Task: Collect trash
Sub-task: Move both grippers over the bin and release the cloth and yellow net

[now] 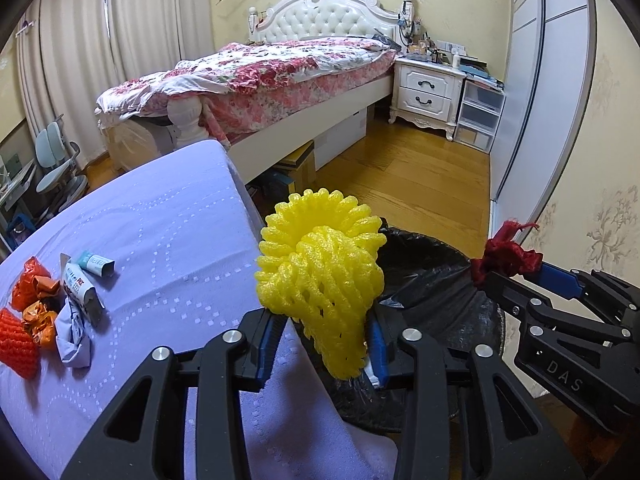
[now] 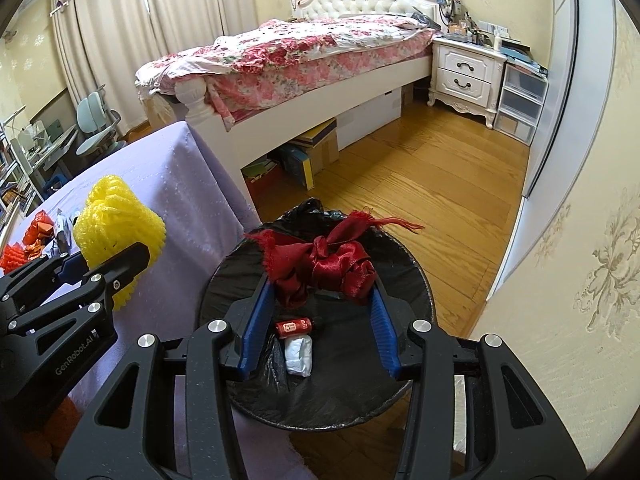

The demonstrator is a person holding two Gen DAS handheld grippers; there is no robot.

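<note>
My left gripper [image 1: 325, 340] is shut on a yellow foam fruit net [image 1: 320, 264], held at the edge of the lilac table [image 1: 168, 240] beside the black-lined bin [image 1: 432, 280]. Further right, my right gripper [image 1: 502, 280] grips a dark red ribbon bundle [image 1: 506, 254]. In the right wrist view my right gripper [image 2: 322, 292] is shut on the red ribbon [image 2: 326, 266] directly above the bin [image 2: 320, 396]. A small red roll [image 2: 294, 327] and a white wad [image 2: 299, 356] lie inside. The left gripper [image 2: 134, 258] with the yellow net [image 2: 116, 228] shows at the left.
On the table's left lie orange wrappers [image 1: 34, 284], an orange foam net [image 1: 16, 344], two squeezed tubes [image 1: 82, 286] and crumpled white paper [image 1: 72, 336]. A bed [image 1: 280, 76], a white nightstand [image 1: 428, 88] and plastic drawers [image 1: 480, 120] stand beyond the wood floor [image 1: 420, 176].
</note>
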